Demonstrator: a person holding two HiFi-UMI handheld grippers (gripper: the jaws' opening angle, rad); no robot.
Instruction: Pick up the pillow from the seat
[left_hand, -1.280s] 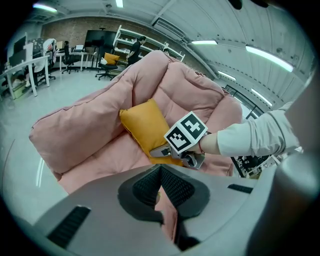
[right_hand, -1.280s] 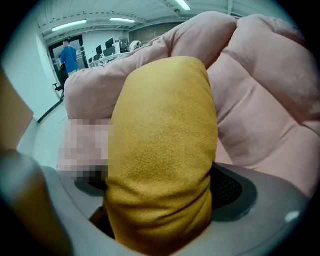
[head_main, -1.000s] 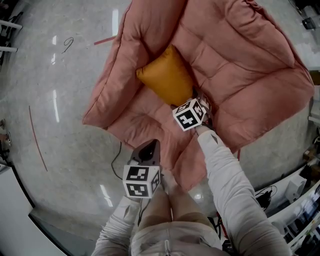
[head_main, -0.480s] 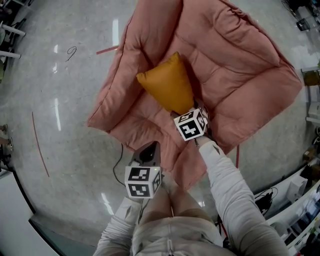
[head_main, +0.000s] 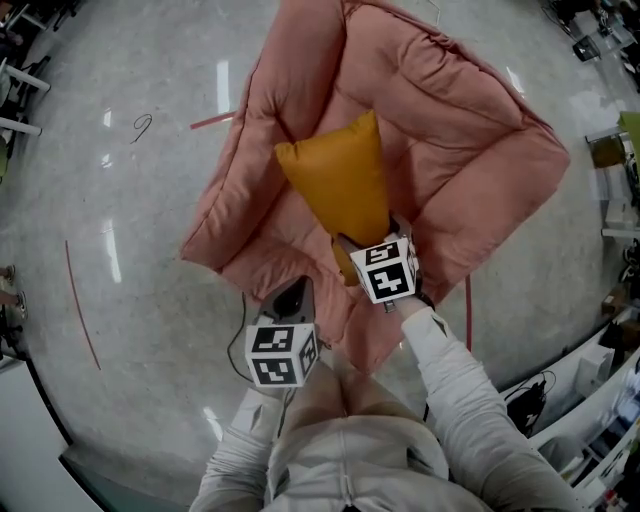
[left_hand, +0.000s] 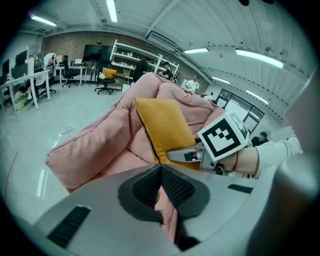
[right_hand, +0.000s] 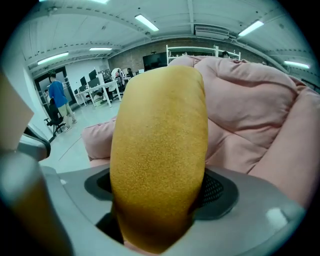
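The yellow pillow (head_main: 345, 185) is up on its edge in the middle of the big pink seat (head_main: 470, 130). One corner points up. The soft pink sides of the seat rise on both sides of it.

The right claw (right_hand: 157, 190) is clenched on the low end of the pillow. In the right gripper view a dark pad presses the pillow from each side, and the pillow bulges out above them. I cannot tell if the bottom of the pillow touches the seat.

The cube (head_main: 388, 268) on the right claw sits just below the pillow in the head view. A white sleeve (head_main: 460, 390) runs back from it.

The left claw (left_hand: 160, 180) is clenched too, and its two pads meet with nothing in them. It hangs near the front edge of the seat, apart from the pillow. It points at the seat, so the left gripper view shows the pillow with the right claw on it.

The seat lies on a shiny grey floor (head_main: 130, 220). A thin red line (head_main: 80, 300) is drawn on the floor, well apart from the seat. Far back in the room there are desks (left_hand: 20, 85) and chairs.
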